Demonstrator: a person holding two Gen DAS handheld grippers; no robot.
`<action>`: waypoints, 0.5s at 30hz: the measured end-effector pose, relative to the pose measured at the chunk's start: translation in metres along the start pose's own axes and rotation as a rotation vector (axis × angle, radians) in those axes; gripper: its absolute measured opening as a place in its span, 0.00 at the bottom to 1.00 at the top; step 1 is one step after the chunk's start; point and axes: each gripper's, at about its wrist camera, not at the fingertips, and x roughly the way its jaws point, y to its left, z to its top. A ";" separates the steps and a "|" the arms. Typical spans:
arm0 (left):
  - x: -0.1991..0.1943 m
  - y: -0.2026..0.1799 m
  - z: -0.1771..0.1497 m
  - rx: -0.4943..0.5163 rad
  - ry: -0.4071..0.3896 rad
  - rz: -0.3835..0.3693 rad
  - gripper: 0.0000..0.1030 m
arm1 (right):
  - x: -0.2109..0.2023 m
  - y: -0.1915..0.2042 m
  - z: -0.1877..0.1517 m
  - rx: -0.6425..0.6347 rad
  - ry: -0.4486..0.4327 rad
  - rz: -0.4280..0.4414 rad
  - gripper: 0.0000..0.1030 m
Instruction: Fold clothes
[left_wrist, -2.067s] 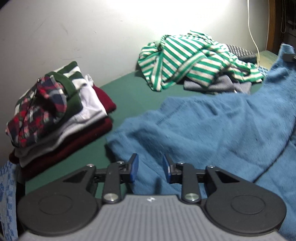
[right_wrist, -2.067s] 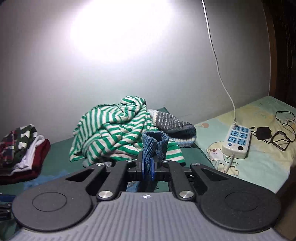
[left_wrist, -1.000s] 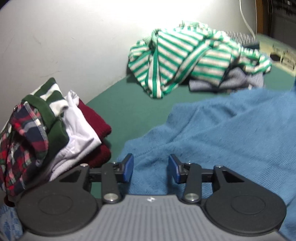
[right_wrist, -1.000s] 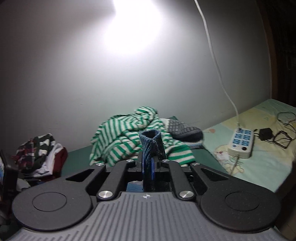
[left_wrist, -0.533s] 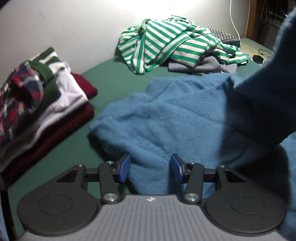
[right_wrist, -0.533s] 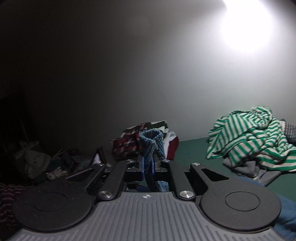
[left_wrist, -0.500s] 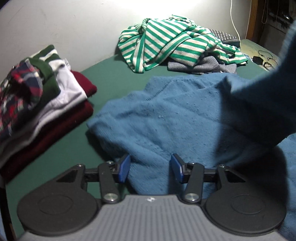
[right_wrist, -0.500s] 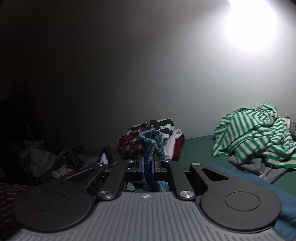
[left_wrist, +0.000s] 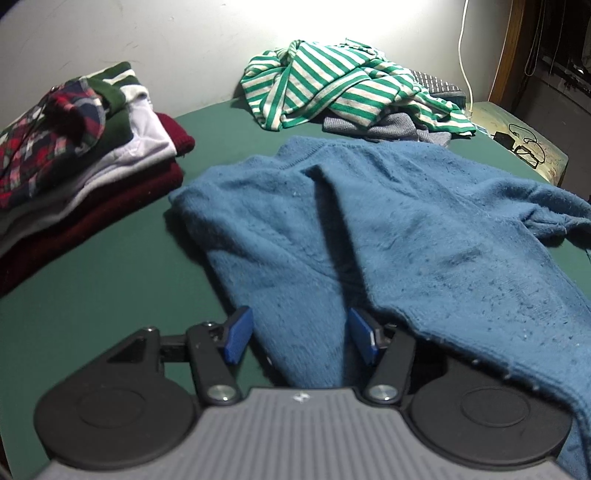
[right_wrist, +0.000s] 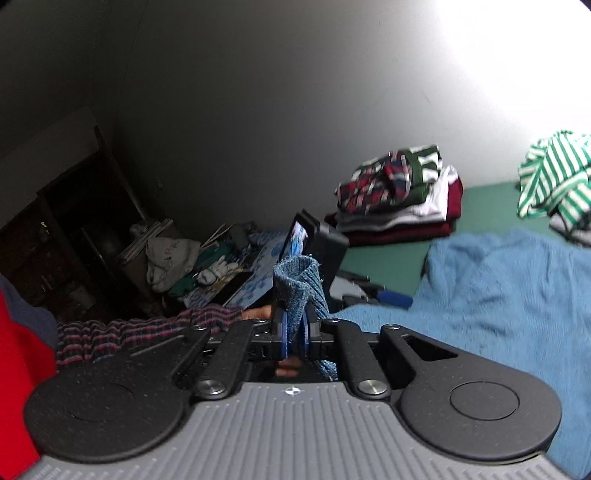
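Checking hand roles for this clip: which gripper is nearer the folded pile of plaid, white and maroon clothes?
Left. The left gripper hovers open over the blue sweater beside the pile; the right gripper, clamping a sweater cuff, sits farther back.

One blue sweater (left_wrist: 388, 221) lies spread on one green bed (left_wrist: 110, 288). One stack of folded clothes (left_wrist: 74, 147) sits at the left, and one loose heap (left_wrist: 351, 88) topped by one green-striped shirt lies at the back. Two hand-held grippers are in view: the left (left_wrist: 301, 334) and the right (right_wrist: 293, 332).
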 end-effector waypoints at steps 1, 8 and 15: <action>-0.002 0.001 -0.003 -0.016 0.001 -0.010 0.59 | -0.003 0.002 -0.004 0.009 0.013 0.004 0.08; -0.009 0.006 -0.015 -0.087 0.008 -0.020 0.61 | -0.017 0.010 -0.023 0.025 0.063 -0.009 0.09; -0.011 0.002 -0.001 -0.089 0.010 -0.033 0.61 | -0.031 0.015 -0.036 0.017 0.058 -0.029 0.09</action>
